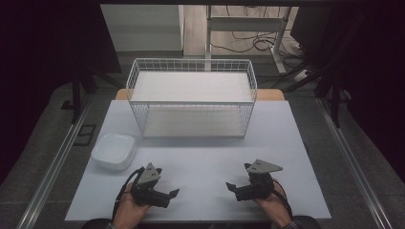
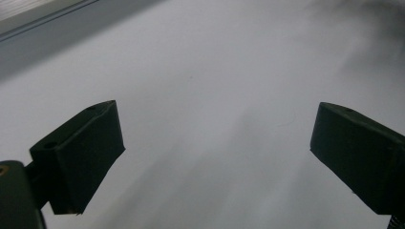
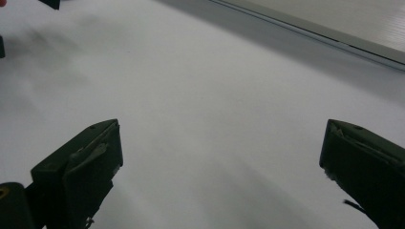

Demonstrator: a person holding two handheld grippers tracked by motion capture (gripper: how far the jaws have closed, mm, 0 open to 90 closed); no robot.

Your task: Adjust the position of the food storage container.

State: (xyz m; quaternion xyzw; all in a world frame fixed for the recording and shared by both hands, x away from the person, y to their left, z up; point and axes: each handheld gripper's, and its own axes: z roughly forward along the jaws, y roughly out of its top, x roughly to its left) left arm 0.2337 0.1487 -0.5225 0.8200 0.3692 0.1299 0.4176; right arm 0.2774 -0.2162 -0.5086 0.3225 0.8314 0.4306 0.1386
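So right now you've got both grippers parked at the near edge of the table (image 1: 200,157), around 6 o'clock, pointed in at each other. Your left gripper (image 1: 165,194) sits at roughly 7 o'clock and your right gripper (image 1: 235,188) at about 5, with bare table between them. Both sets of jaws are spread wide with nothing between them; you can see that best in the left gripper view (image 2: 215,157) and the right gripper view (image 3: 219,167), where it's just plain white surface in the gap. My guess is you're holding them low and apart like this as a neutral ready pose, so either hand can go first.

Closest thing to grab is the white bowl (image 1: 114,150), out at about 10 o'clock from your left gripper, near it but not touching, close to the table's left edge. It looks empty from above. It's on your left side, so that hand seems the natural one for it.

Further back, at 12 o'clock, the white wire basket (image 1: 191,98) stands upright near the far edge. I can't make out anything inside it, just a pale flat floor.
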